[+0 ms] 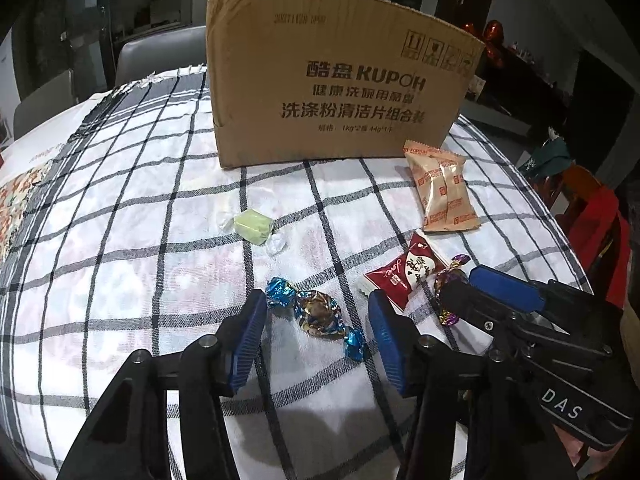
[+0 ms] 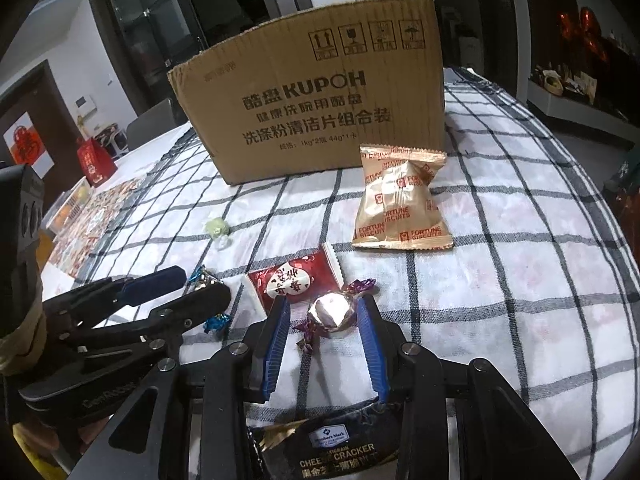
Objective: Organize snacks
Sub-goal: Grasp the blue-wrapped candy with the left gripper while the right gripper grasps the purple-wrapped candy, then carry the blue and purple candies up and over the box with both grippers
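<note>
- Corrugated cardboard box (image 1: 336, 80) stands at the checked cloth's (image 1: 120, 208) far side.
- Only the right wrist view shows a glossy black cracker packet (image 2: 340, 446).
- Left gripper (image 1: 318, 322) straddles the crinkly blue-ended candy (image 1: 318, 316), jaws apart, not gripping.
- Right gripper (image 2: 325, 312) likewise brackets the foil purple-ended candy (image 2: 332, 310).

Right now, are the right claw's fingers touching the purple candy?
Apart. The right wrist view shows cloth between the purple candy and both fingers of the right gripper.

- The left gripper (image 1: 318, 314) is matte black, its linkage arms pinned with round silver screws.
- Its fingers (image 1: 248, 344) carry ribbed blue pads.
- The right gripper (image 2: 324, 316) has the same black frame, silver pins and blue ribbed pads.
- White lettering marks each body: "DAS" on the right one, what may read "GenRobot" on the left.
</note>
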Motion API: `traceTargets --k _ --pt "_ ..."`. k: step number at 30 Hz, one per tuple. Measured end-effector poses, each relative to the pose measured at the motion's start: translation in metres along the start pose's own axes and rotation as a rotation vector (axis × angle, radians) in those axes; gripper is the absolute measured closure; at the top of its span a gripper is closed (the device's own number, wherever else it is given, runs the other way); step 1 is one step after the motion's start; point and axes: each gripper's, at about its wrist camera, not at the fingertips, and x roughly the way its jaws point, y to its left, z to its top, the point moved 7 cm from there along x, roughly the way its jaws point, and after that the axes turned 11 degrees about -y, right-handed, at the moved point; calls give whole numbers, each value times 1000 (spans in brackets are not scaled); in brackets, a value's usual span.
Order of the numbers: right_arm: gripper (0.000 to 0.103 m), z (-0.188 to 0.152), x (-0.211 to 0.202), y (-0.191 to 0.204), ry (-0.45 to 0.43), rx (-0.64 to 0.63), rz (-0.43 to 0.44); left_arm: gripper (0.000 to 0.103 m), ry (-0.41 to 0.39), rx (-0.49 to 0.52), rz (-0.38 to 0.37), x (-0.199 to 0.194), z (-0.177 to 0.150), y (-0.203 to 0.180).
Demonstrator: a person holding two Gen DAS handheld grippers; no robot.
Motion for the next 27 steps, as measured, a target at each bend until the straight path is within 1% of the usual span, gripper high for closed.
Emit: traceTargets --k 5,6,9,12,15,20,27 --pt "68 -1 3 0 3 -7 -8 58 4 3 5 4 0 1" --pt "70 -2 4 0 3 -8 -10 59 4 2 5 4 0 1" --pt "72 -3 5 0 5 -2 -10 64 8 -1 -5 5 0 0" --pt "74 -2 5 0 2 -8 -16 71 14 -4 -11 7 -1 0" --pt "76 -2 5 -1 -1 -13 -22 73 17 -8 -21 8 -1 0" --pt "77 -2 3 0 -5 -24 -27 76 17 3 -24 7 -2 -2" --pt "77 1 -11 1 -26 -25 -27 76 -14 10 -27 -9 4 -5"
